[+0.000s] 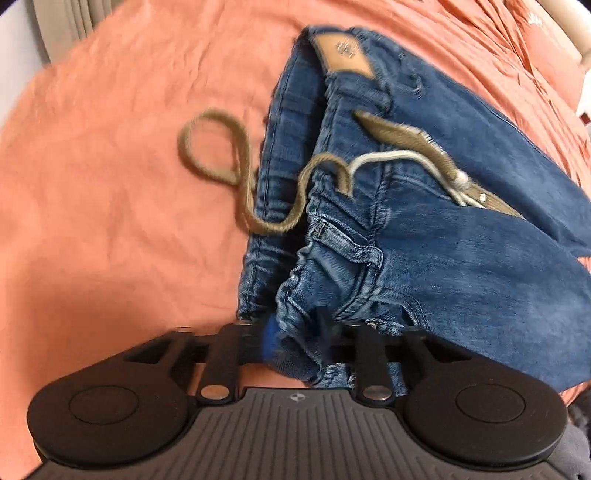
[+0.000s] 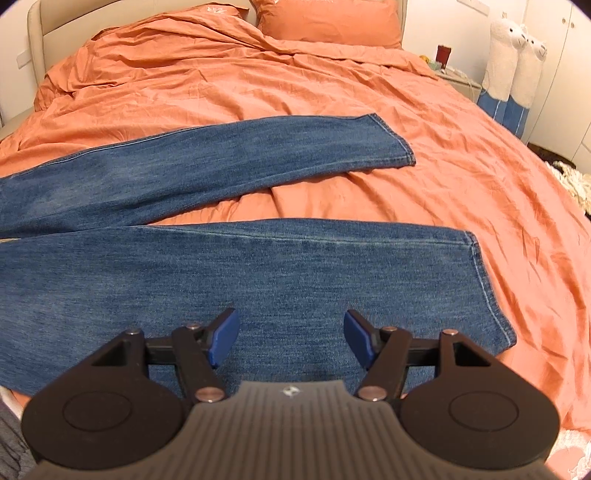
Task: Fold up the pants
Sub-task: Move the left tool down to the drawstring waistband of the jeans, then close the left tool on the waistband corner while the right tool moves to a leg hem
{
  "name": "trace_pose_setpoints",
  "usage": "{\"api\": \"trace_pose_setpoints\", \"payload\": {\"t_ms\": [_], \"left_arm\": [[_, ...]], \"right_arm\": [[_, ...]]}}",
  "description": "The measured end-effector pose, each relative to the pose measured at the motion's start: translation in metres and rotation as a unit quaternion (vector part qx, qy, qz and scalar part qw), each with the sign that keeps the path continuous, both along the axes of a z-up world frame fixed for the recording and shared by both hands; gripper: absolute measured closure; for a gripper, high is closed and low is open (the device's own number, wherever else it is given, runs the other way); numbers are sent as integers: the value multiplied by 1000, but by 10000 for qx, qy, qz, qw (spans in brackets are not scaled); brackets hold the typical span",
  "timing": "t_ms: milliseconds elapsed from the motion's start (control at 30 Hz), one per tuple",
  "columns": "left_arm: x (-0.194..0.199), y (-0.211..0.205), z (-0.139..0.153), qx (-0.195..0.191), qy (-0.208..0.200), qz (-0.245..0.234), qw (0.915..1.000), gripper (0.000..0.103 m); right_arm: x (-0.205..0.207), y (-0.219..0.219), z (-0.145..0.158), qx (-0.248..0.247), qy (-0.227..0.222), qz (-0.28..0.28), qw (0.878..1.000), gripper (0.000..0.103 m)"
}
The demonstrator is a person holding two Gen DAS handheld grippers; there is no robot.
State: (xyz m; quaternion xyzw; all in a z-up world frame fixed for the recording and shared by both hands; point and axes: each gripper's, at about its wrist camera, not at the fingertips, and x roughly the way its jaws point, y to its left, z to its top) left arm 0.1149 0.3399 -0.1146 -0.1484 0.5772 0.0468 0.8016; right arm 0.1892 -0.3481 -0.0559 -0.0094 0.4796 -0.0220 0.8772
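Blue jeans lie on an orange bed cover [image 1: 110, 184]. In the left wrist view their bunched waistband [image 1: 332, 258] carries a tan leather patch [image 1: 343, 55]. A khaki cord [image 1: 221, 158] trails off it onto the cover. My left gripper [image 1: 299, 343] points down at the waistband's near edge. Its jaws stand apart, with a fold of denim between them that hides the right fingertip. In the right wrist view the two legs lie spread apart, the far leg [image 2: 221, 162] behind the near leg [image 2: 258, 269]. My right gripper [image 2: 291, 339] hangs open over the near leg, holding nothing.
Orange pillows [image 2: 328, 18] and a beige headboard [image 2: 40, 37] close off the far end of the bed. Two plush alpacas [image 2: 513, 55] and a nightstand [image 2: 454, 74] stand off the right side. A curtain [image 1: 62, 26] hangs beyond the bed's corner.
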Motion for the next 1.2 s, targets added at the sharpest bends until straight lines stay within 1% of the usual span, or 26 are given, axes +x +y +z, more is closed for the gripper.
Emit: {"api": "trace_pose_setpoints", "payload": {"t_ms": [67,100,133,200,233,300,367,400,533,567,633,700,733,767,833,933,967,1000,1033,1067,1100,1133,1167,1200], "left_arm": [[-2,-12,19,433,-139,-298,9985,51],[-4,-21,28,612,-240,-516,9965,50],[-5,-31,36,768,-343,-730,9938,50],[-10,-50,50,952,-549,-1196,9867,50],[-12,-60,56,1023,-640,-1499,9813,50],[-16,-80,61,1219,-692,-2084,9679,46],[-21,-99,60,1428,-658,-2726,9492,43],[-23,-108,56,1541,-576,-3085,9369,42],[-34,-129,37,1935,-291,-3953,8975,42],[-35,-131,31,2003,-236,-4074,8907,42],[-38,-131,20,2080,-95,-4247,8811,42],[-40,-134,8,2139,-26,-4377,8733,42],[-41,-136,2,2241,-33,-4400,8696,42],[-42,-137,-5,2335,-36,-4408,8667,42],[-41,-138,-17,2449,-44,-4407,8636,42],[-43,-143,-28,2597,-96,-4397,8597,42],[-44,-145,-30,2660,-153,-4386,8583,47],[-45,-146,-30,2726,-213,-4357,8576,58],[-46,-146,-29,2727,-241,-4309,8599,60],[-47,-146,-28,2775,-288,-4227,8623,73],[-46,-145,-26,2858,-332,-4110,8650,76],[-47,-145,-21,2826,-379,-4024,8699,78],[-48,-143,-15,2768,-491,-3877,8779,87],[-48,-143,-9,2725,-581,-3733,8849,89]], "right_arm": [[1,-2,2,76,52,-26,10000,41],[1,-3,3,111,73,-28,9999,41],[2,-4,4,144,96,-16,9998,40],[2,-4,7,149,118,61,9998,40],[2,-4,9,100,107,138,9998,40],[-1,-4,14,-72,66,322,9994,40],[-3,-8,22,-203,11,435,9988,40],[-4,-13,26,-238,-22,445,9987,40],[-10,-41,44,-217,-178,324,9991,40],[-13,-49,48,-207,-244,260,9992,39],[-18,-63,54,-224,-330,144,9991,37],[-24,-77,58,-233,-432,27,9988,36],[-27,-84,60,-207,-523,-13,9984,36],[-30,-90,62,-206,-595,-69,9980,36],[-33,-102,63,-314,-597,-159,9976,36],[-31,-116,61,-535,-328,-145,9979,34],[-30,-121,60,-591,-199,-92,9980,34],[-29,-123,57,-656,-87,-26,9978,34],[-29,-127,55,-757,23,48,9971,35],[-29,-131,52,-853,116,121,9962,36],[-28,-134,50,-940,210,241,9951,38],[-27,-138,47,-1034,311,377,9934,41],[-26,-141,45,-1128,417,515,9914,45],[-26,-144,45,-1205,495,654,9893,47]]}}
